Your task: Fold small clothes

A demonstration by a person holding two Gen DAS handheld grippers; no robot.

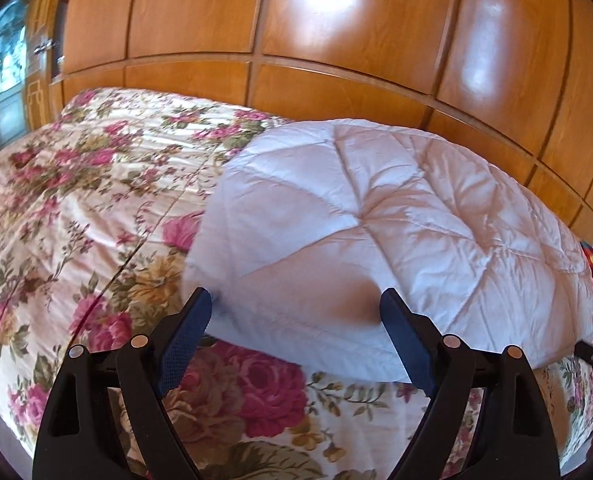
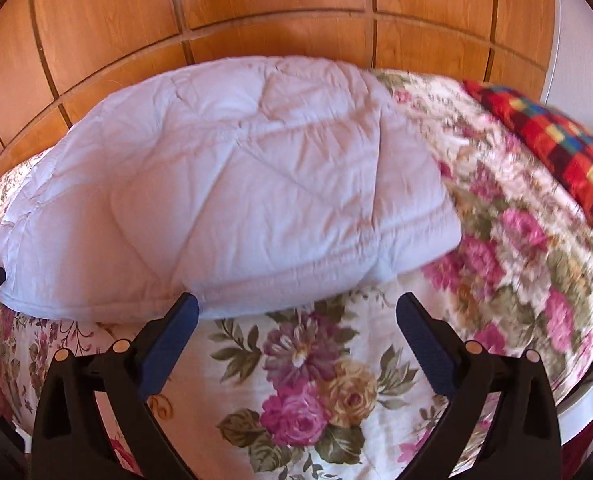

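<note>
Quilt [image 2: 224, 184] ahead of right hand-held gripper [image 2: 296, 316]

A glossy wooden wardrobe [image 1: 336, 40] fills the far side, light glaring off its panels. Right below it runs the bed's floral bedspread [image 1: 76, 200]. A window [image 1: 4, 52] shows left of the wardrobe, white wall [image 2: 572, 40] right.

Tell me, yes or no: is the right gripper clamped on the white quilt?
No. The right gripper stands open over the floral bedspread, the white quilt just beyond its fingertips.
</note>
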